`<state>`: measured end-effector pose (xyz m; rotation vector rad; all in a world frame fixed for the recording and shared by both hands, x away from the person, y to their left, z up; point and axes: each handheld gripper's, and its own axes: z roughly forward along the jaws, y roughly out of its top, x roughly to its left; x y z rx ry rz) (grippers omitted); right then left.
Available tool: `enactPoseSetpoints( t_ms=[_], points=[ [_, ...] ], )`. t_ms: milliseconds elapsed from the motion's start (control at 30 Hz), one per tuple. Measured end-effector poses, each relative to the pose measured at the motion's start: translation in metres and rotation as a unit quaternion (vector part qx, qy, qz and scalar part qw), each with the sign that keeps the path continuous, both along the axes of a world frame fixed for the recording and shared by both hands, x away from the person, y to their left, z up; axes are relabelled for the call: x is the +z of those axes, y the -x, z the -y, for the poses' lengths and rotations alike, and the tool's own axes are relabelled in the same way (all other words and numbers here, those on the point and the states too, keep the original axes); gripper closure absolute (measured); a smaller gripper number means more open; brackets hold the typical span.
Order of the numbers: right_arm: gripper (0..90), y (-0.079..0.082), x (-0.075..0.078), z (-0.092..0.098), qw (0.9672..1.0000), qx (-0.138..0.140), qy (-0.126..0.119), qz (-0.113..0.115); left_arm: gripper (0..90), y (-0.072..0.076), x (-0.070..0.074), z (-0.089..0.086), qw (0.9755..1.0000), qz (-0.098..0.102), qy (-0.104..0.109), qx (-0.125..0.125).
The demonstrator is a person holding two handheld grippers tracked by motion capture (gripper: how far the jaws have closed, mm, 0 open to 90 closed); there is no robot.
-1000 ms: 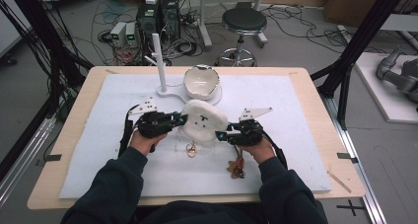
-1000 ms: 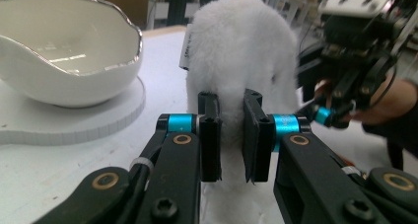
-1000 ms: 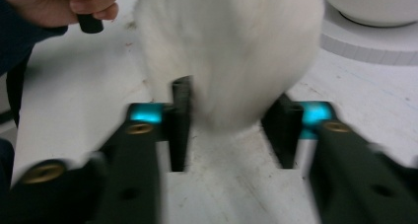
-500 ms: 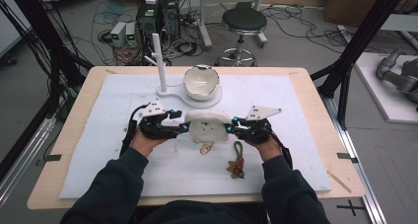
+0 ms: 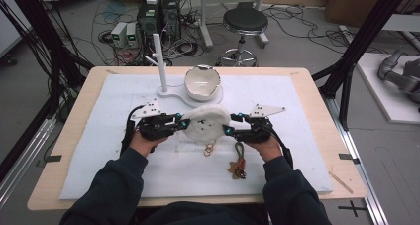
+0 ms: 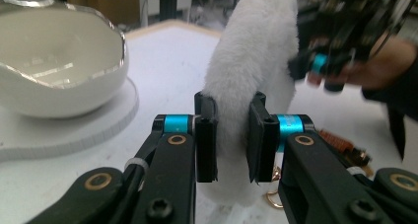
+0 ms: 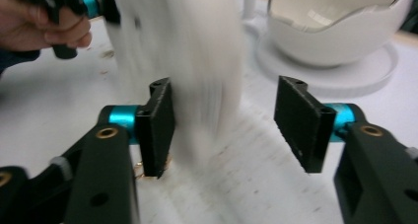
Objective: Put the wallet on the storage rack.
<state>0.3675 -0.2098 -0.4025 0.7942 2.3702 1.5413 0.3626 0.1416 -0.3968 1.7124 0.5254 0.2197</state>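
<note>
One fluffy white plush pad [image 5: 207, 125], one white eggshell-shaped ceramic bowl [image 5: 201, 82], one white upright post [image 5: 159, 62], one brown corded keyring trinket [image 5: 239, 164], two black two-jaw grippers.

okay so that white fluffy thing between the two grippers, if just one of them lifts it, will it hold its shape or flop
It will probably flop. The left gripper pinches the white fluffy thing into a narrow waist, so it seems soft and compressible. It looks light for its bulk. The fur may slip; the right gripper stands open around it, giving no support.
</note>
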Motion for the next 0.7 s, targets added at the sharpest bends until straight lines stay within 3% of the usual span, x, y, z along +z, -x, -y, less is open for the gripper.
enactPoseSetpoints(
  t_ms=[133, 167, 233, 267, 367, 433, 533, 567, 700],
  points=[
    [40.0, -0.002, -0.004, -0.005, 0.9997, 0.015, 0.000, -0.022, 76.5, 0.001, -0.001, 0.002, 1.0000, -0.002, -0.001, -0.009],
    [58.3, -0.001, -0.003, -0.007, 0.9994, 0.032, -0.002, -0.016, 76.4, 0.001, -0.003, 0.006, 0.9998, -0.006, -0.015, -0.015],
    [70.8, 0.003, 0.000, -0.008, 0.9993, 0.036, 0.007, 0.003, 75.0, 0.001, -0.005, 0.008, 0.9996, -0.009, -0.025, -0.011],
    [72.9, 0.004, 0.003, -0.006, 0.9992, 0.036, 0.008, 0.015, 73.0, -0.002, -0.007, 0.009, 0.9990, -0.027, -0.036, 0.000],
    [74.9, 0.008, 0.009, -0.005, 0.9987, 0.019, 0.017, 0.045, 62.3, -0.005, -0.011, 0.009, 0.9963, -0.049, -0.066, 0.025],
    [75.2, 0.010, 0.013, -0.005, 0.9967, 0.005, 0.040, 0.070, 55.0, -0.006, -0.012, 0.008, 0.9958, -0.052, -0.066, 0.036],
    [75.2, 0.011, 0.020, -0.007, 0.9941, -0.002, 0.056, 0.093, 46.9, -0.010, -0.010, -0.005, 0.9937, -0.059, -0.055, 0.078],
    [75.2, 0.011, 0.023, -0.007, 0.9931, -0.005, 0.063, 0.099, 44.7, -0.010, -0.010, -0.005, 0.9937, -0.059, -0.055, 0.078],
    [75.1, 0.010, 0.035, -0.010, 0.9857, -0.011, 0.111, 0.127, 36.1, -0.014, -0.008, -0.027, 0.9896, -0.058, -0.052, 0.121]
  ],
)
